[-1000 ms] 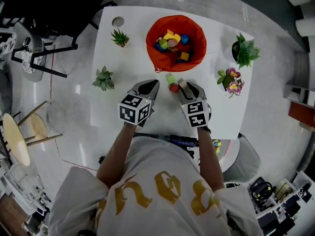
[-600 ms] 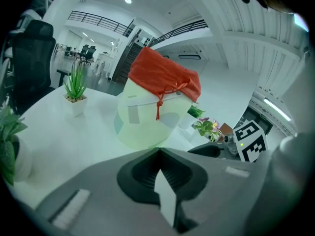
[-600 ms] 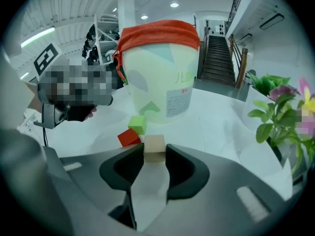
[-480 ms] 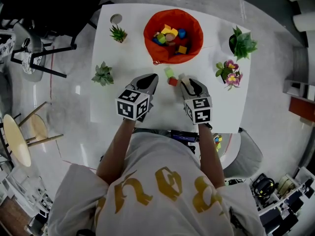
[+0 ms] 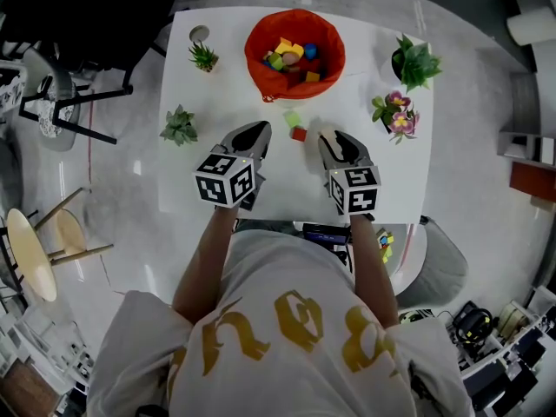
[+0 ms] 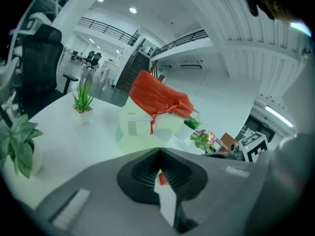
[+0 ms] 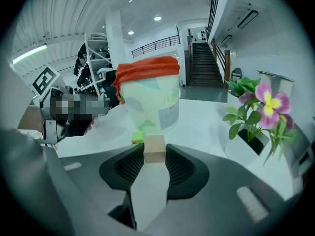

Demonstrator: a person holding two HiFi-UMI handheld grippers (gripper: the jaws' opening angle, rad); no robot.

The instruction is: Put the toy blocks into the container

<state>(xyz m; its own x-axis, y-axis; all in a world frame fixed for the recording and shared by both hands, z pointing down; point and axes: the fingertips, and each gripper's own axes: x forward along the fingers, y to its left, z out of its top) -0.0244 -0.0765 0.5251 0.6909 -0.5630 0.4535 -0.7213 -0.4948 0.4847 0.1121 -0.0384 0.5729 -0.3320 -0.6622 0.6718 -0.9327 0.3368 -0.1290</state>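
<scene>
The container (image 5: 294, 50) is a pale bucket with a red liner and stands at the table's far middle, with several coloured blocks inside. A green block (image 5: 292, 119) and a red block (image 5: 299, 134) lie on the white table (image 5: 217, 85) just in front of it. My right gripper (image 5: 326, 137) is to the right of the red block, shut on a tan wooden block (image 7: 154, 149). The green block (image 7: 139, 136) and the container (image 7: 150, 97) show beyond it. My left gripper (image 5: 262, 129) is left of the red block, shut and empty (image 6: 158, 152).
Two small succulents (image 5: 202, 56) (image 5: 179, 126) stand on the table's left side. A green pot plant (image 5: 413, 62) and a pink flower pot (image 5: 393, 114) are on the right. A black chair (image 5: 87, 16) stands beyond the far left corner.
My right gripper has shut on the tan block that lay at its tips. The left gripper has kept its place beside the red block. The head view has shifted slightly.
</scene>
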